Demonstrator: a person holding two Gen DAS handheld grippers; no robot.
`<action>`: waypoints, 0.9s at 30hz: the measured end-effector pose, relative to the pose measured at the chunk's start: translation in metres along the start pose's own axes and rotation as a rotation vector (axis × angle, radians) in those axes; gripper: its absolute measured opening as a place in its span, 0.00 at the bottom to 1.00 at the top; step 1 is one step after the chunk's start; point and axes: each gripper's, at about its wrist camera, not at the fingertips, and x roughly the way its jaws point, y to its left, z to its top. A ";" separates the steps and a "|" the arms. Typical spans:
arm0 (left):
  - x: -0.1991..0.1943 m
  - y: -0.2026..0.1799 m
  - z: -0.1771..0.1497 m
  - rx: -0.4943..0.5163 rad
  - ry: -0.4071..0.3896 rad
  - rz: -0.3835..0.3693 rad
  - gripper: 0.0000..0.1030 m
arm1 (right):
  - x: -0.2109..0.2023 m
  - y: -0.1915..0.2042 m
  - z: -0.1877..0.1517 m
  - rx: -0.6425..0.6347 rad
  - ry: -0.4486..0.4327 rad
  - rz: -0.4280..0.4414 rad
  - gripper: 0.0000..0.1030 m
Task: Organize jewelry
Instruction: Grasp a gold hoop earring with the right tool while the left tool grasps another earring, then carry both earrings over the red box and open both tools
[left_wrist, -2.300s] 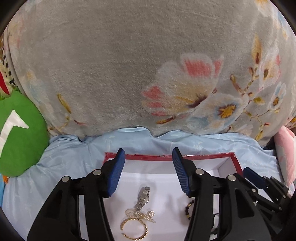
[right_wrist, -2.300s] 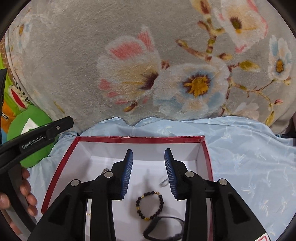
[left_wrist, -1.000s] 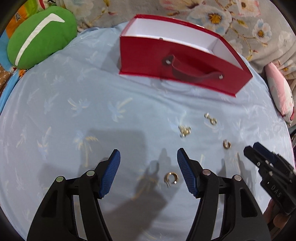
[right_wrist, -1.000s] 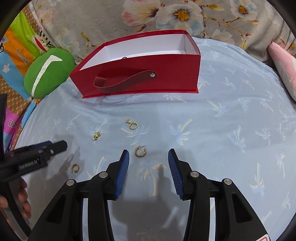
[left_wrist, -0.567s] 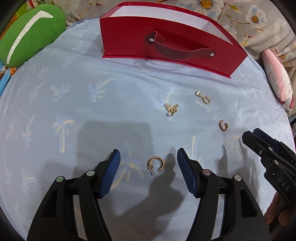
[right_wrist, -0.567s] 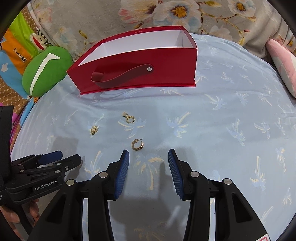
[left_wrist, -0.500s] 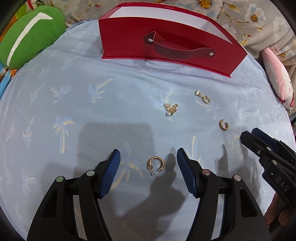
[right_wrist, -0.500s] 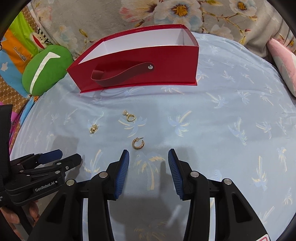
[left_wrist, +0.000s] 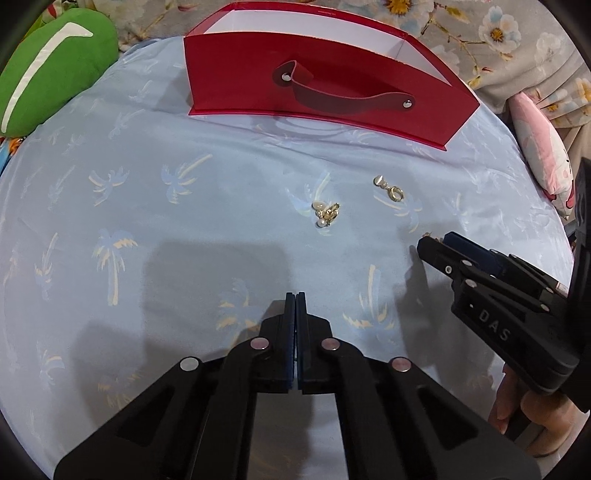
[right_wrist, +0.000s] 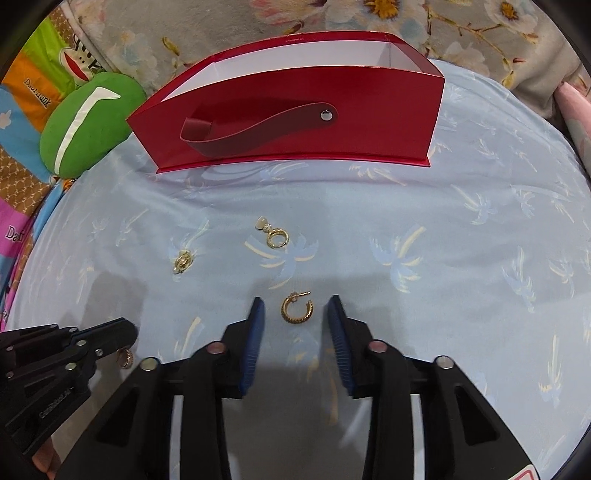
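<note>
Bedsheet (right_wrist: 461, 236) carried the red box (right_wrist: 369, 122) at twelve o'clock. Between the right gripper (right_wrist: 295, 317)'s parted pads lay a ribbed gold hoop (right_wrist: 297, 308), ungripped. Left gripper (left_wrist: 296, 306), open a half-second earlier, had shut on the plain hoop (right_wrist: 125, 357).

A bed is covered by a pale blue sheet (left_wrist: 155, 206) printed with palm trees in lighter blue and yellow. At the far left edge a green cushion (left_wrist: 48, 66) with a white stripe is seen, lying partly on the sheet. Behind it, in the right wrist view, a brightly coloured cloth (right_wrist: 33, 92) with a cartoon face and lettering is shown. Along the back, a grey plush blanket (right_wrist: 461, 29) with a flower pattern is spread. At the right edge a pink and white pillow (left_wrist: 543, 147) is seen beside the sheet.
</note>
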 end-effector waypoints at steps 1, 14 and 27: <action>-0.001 0.000 0.000 0.000 -0.003 -0.001 0.00 | 0.000 0.000 0.000 -0.007 -0.002 -0.011 0.22; -0.025 0.014 0.017 -0.042 -0.065 -0.007 0.00 | -0.029 -0.005 0.005 0.020 -0.067 0.025 0.15; -0.095 0.027 0.084 -0.049 -0.294 0.009 0.00 | -0.120 -0.007 0.071 0.007 -0.323 0.059 0.15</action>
